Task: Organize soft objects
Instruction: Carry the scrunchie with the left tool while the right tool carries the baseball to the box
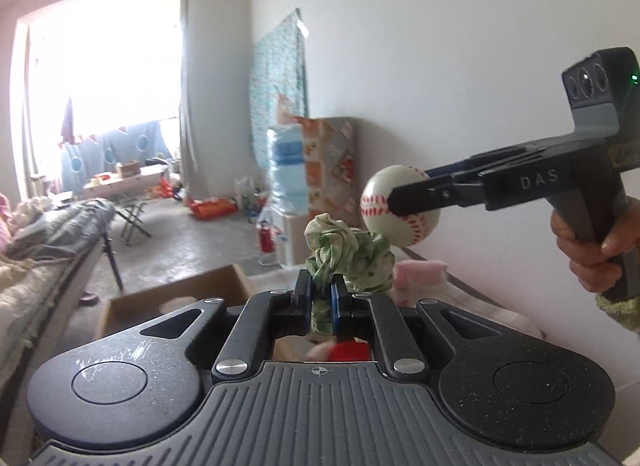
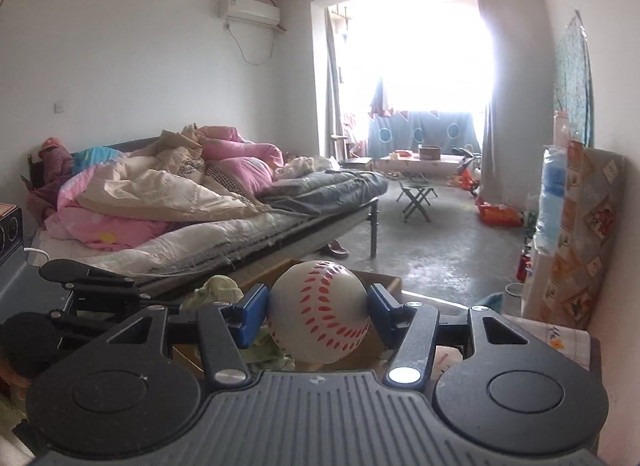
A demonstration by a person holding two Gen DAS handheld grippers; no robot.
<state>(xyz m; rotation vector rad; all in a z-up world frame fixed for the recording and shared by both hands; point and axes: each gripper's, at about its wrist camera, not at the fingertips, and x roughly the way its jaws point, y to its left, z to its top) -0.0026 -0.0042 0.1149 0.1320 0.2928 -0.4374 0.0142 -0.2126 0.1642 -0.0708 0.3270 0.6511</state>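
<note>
Gripping a green patterned cloth (image 1: 344,254), the left tool (image 1: 322,298) has its blue pads nearly together, pinching a narrow strand of the fabric while the rest bunches up above and to the right of the fingers. Right tool (image 2: 319,310) is partly open, blue pads pressed on both sides of a soft baseball (image 2: 319,312), white with red stitching; ball held off any surface. In the left wrist view the right tool (image 1: 394,201) comes in from the right edge, hand (image 1: 592,250) on its handle, the baseball (image 1: 400,211) just above and right of the cloth bundle, near it, contact unclear. In the right wrist view the left tool (image 2: 86,286) sits at the left, the green cloth (image 2: 218,290) showing beside it. Below and behind both tools is an open cardboard box (image 1: 176,298), brown, its far rim also seen behind the ball (image 2: 384,280); something red and pink (image 1: 344,350) shows through the gap under the left tool, blurred, cannot tell what. Pink soft item (image 1: 420,272) lies right of the cloth, near the wall. Further out: bed (image 2: 240,217) with heaped pink and cream quilts along the left wall, folding stool (image 2: 416,193) on the concrete floor, air conditioner (image 2: 250,11) high on the wall, bright window (image 2: 416,45) at the far end, stacked patterned bedding (image 2: 580,234) against the right wall.
</note>
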